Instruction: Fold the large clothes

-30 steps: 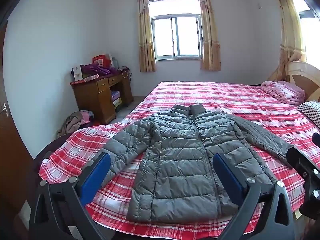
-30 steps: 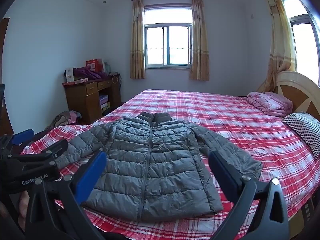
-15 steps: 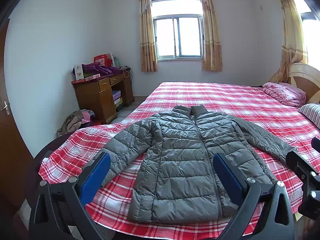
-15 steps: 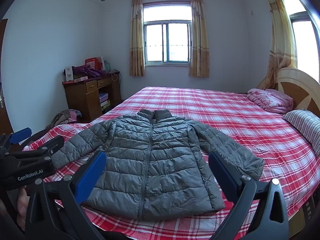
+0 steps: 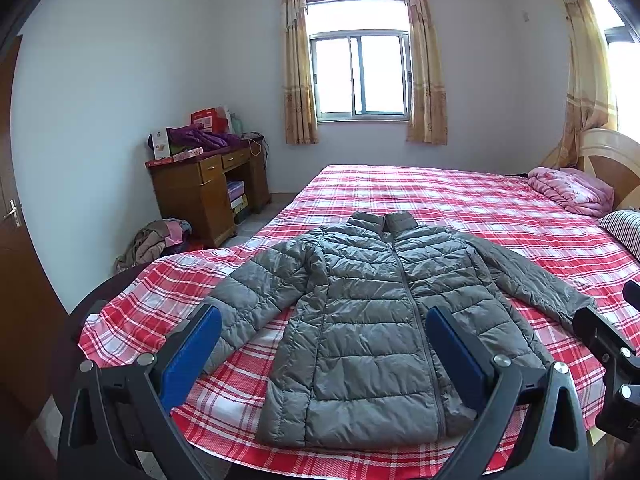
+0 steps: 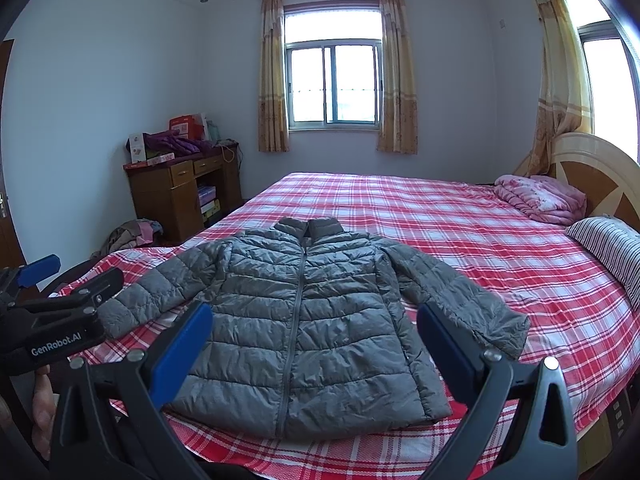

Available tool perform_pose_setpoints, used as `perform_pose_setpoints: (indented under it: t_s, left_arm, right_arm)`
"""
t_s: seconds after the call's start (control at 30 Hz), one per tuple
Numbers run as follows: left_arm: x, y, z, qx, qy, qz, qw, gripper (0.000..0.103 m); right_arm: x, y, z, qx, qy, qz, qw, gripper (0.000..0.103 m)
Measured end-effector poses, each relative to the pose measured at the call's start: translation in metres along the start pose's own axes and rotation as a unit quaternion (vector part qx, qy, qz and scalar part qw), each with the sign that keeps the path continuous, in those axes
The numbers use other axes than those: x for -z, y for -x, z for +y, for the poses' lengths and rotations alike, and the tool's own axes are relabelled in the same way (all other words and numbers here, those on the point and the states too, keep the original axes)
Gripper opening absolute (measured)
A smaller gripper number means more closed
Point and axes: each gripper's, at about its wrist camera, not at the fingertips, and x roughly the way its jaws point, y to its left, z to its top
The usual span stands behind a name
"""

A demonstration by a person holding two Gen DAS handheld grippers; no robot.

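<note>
A grey quilted puffer jacket lies flat and zipped on the red plaid bed, collar away from me, both sleeves spread outward. My left gripper hovers open above the foot of the bed, in front of the jacket's hem and left sleeve, holding nothing. My right gripper is open too, empty, just short of the hem. In the right wrist view the left gripper shows at the left edge beside the left cuff, with a hand under it.
A wooden desk piled with boxes and clothes stands at the left wall, a clothes heap on the floor beside it. A pink folded quilt and striped pillow lie by the headboard. A door is far left.
Both views have drifted slightly, so the jacket sits a little higher and nearer in frame. The jacket itself has not moved and both grippers stay open.
</note>
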Motion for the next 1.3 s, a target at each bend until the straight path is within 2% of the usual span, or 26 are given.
perform_pose_setpoints:
  t_s: [1.3]
  left_arm:
    - [0.0036,0.0005,-0.0027,-0.002,-0.002,0.000,1.0000,0.102]
  right_arm:
    - [0.0037,-0.0052,0.0004,-0.003,-0.001,0.009,1.000,0.103]
